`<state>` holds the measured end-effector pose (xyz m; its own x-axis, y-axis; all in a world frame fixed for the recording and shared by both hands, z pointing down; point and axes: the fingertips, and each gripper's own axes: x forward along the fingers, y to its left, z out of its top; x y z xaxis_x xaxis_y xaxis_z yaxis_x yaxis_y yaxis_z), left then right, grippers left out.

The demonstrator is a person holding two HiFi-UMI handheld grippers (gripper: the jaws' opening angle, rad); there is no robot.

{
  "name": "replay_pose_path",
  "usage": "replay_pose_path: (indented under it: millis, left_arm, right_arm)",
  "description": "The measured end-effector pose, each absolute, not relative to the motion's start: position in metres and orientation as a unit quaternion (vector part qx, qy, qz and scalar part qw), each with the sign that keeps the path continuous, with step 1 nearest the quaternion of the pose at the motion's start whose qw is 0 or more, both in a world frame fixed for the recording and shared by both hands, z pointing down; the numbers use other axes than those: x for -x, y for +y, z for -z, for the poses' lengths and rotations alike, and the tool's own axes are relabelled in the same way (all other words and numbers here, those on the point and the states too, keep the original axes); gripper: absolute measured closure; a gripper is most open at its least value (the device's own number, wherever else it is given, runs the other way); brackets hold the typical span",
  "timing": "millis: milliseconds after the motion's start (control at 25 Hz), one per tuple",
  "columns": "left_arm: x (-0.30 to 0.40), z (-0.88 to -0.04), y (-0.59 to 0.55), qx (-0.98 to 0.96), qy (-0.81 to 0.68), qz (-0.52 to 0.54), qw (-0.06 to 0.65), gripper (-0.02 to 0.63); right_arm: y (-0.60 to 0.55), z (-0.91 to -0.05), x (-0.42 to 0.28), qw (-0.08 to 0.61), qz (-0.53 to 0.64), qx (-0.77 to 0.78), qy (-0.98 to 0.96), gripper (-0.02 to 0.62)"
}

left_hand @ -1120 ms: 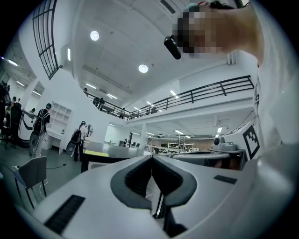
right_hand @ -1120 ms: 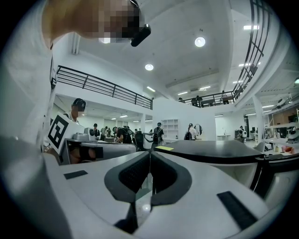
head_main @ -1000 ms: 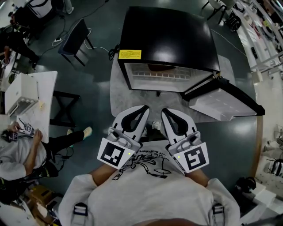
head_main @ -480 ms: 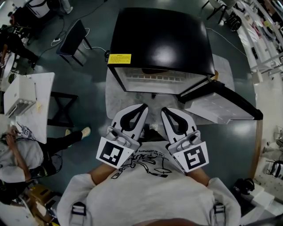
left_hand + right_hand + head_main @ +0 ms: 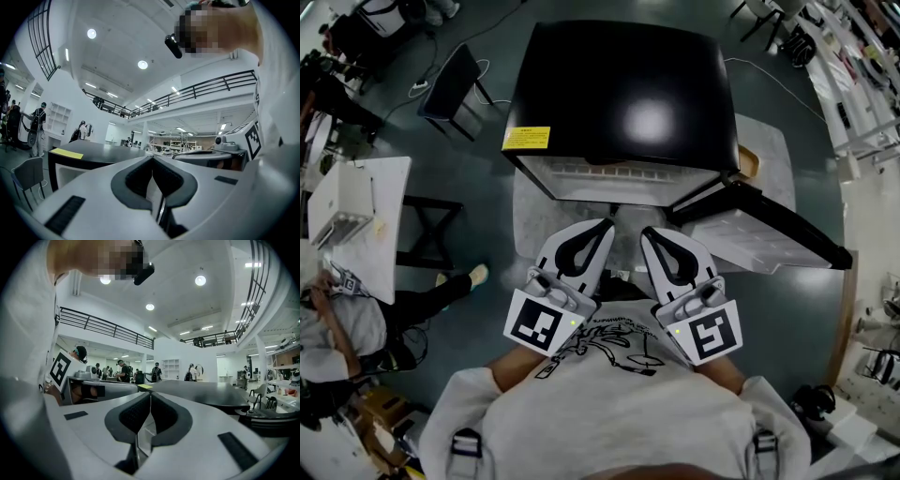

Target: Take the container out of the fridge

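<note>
At far left of the head view, a white table (image 5: 356, 211) and a dark chair (image 5: 455, 80) are seen, well apart from the work. Centre-left, the black fridge (image 5: 623, 103) is stood on a pale mat (image 5: 528, 220), w/ a yellow sticker (image 5: 526, 138) on its top near the front-left corner. Its front is already open, and a white ribbed shelf (image 5: 609, 172) is shown just under the top's front edge. No container can be made out in any view. It is judged to be deeper inside, hidden by the fridge top.

Below the opening, the L gripper (image 5: 607, 226) is held level and pointed at the fridge, jaws pressed together w/ nothing btwn them. Just beside it, the R gripper (image 5: 648, 232) is held the same way, jaws likewise closed on nothing. Both are short of the opening and nothing is touched.

At right, the door (image 5: 764, 234) is swung wide, w/ its white inner face shown to the camera. A small tan thing (image 5: 748, 161) is seen at the hinge corner. What it is can't be told.

Progress, as judged: door-opening is done and the grippers are lined up in front. Left to do: jaws to be opened, container to be found, gripped and drawn out.
</note>
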<state>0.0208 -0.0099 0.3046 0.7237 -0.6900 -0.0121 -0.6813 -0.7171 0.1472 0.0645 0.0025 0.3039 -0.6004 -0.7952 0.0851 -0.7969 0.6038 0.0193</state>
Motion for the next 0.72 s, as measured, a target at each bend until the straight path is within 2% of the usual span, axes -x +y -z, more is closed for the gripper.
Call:
replay_pose_path:
  millis: [720]
  left_arm:
    - [-0.061, -0.312, -0.028, -0.919, -0.387, 0.034, 0.068, 0.591]
  right_arm:
    - [-0.019, -0.31, -0.102, 0.039, -0.009, -0.427, -0.903, 0.566]
